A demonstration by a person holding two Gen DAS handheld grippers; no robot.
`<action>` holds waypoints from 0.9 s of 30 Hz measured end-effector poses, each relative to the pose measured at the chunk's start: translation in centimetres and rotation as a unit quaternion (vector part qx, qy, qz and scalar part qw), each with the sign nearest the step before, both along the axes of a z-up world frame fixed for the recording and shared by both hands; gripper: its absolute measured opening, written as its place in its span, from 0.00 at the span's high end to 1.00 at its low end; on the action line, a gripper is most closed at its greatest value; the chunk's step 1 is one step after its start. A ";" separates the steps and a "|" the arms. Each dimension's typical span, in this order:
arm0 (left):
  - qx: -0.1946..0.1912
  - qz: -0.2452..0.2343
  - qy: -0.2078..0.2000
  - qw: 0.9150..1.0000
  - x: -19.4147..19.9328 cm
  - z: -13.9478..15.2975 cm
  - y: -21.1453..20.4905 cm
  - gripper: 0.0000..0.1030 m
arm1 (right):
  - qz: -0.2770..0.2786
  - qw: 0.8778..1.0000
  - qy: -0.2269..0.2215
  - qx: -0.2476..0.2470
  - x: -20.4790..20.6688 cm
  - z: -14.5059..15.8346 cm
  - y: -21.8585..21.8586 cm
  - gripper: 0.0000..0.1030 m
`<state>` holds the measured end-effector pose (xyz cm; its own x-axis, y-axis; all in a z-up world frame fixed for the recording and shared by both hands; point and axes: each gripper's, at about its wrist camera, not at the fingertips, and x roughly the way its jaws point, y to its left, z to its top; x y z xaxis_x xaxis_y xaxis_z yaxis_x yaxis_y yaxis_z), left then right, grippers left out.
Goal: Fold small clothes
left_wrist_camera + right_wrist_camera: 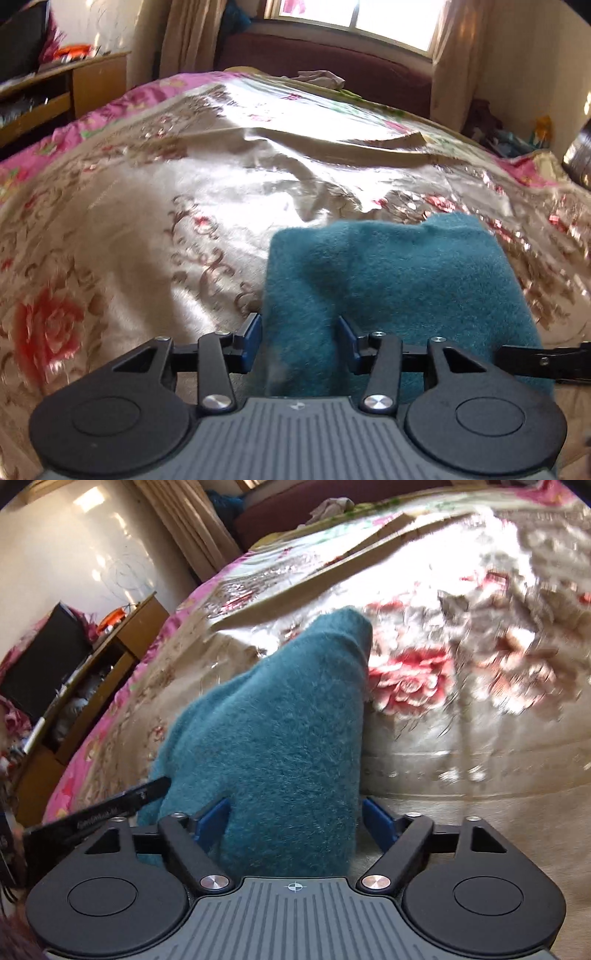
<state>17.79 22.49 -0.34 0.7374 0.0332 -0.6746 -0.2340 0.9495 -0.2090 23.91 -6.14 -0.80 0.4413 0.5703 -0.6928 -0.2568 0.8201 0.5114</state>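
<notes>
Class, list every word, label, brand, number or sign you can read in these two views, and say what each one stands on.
No text reads clearly in either view.
Pale lettering on the black bar left of the teal cloth: too small and blurred to read.
Crosshair mark, a sign and no word, on the right hand-held gripper, on its grey ribbed body.
Small pale mark on the left hand-held gripper, on its grey body: too small to make out.
</notes>
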 end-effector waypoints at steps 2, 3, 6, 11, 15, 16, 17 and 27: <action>-0.009 -0.002 -0.003 1.000 -0.3 0.0 0.6 0.50 | -0.007 0.999 0.017 0.027 0.3 -0.5 -0.4 0.18; -0.011 -0.004 -0.004 1.000 -0.3 -0.1 0.7 0.50 | -0.006 0.999 0.015 0.036 0.2 -0.6 -0.7 0.18; -0.006 -0.003 0.002 1.000 0.1 -0.8 0.5 0.48 | -0.001 0.999 0.008 0.053 -0.2 -1.2 -1.2 0.18; -0.022 0.012 0.010 1.000 -0.1 -1.7 0.7 0.47 | -0.014 0.991 0.082 0.108 1.4 -4.2 -1.0 0.22; -0.029 0.008 0.018 0.999 -0.6 -1.6 0.4 0.47 | 0.003 0.993 0.064 0.100 0.6 -3.4 -1.4 0.34; -0.027 0.006 0.019 0.999 -0.6 -1.6 0.0 0.47 | 0.006 0.993 0.066 0.098 0.3 -3.3 -1.6 0.36; -0.026 0.003 0.021 0.999 -0.6 -1.6 -0.5 0.47 | 0.006 0.993 0.071 0.099 0.1 -3.2 -2.0 0.36; -0.003 -0.062 0.012 0.998 -1.1 -0.3 -6.3 0.55 | -0.031 0.991 0.081 0.098 -1.2 -2.2 -8.2 0.37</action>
<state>16.73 16.19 -0.67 0.7194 -0.0611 -0.6919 -0.1199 0.9703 -0.2103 22.69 -14.36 -2.99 0.3726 0.6761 -0.6357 -0.1105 0.7125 0.6930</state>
